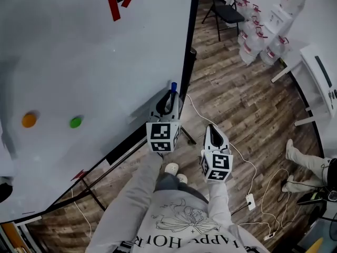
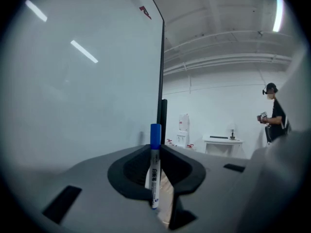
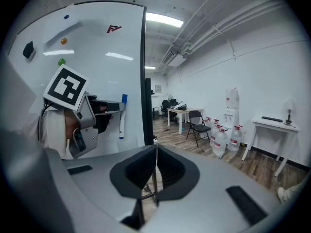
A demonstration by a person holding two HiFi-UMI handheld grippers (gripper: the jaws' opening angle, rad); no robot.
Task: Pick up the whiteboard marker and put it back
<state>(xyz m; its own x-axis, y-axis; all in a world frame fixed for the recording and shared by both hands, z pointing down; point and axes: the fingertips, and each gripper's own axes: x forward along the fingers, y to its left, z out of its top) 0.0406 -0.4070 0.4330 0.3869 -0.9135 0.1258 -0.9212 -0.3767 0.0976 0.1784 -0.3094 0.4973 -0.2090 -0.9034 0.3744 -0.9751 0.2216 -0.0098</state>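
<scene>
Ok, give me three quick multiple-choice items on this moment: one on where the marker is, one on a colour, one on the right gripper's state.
1. Where is the whiteboard marker?
A. lying on the floor
B. between the left gripper's jaws
C. on the white table

2. What colour is the marker's cap?
A. red
B. green
C. blue

3. How do the right gripper's jaws stand?
A. shut, with nothing between them
B. shut on the marker
C. wide open

Answers:
1. B: the left gripper view shows the marker pinched upright between the pads.
2. C: the cap on top is blue in all three views.
3. A: the right gripper view shows the pads together and nothing held.
</scene>
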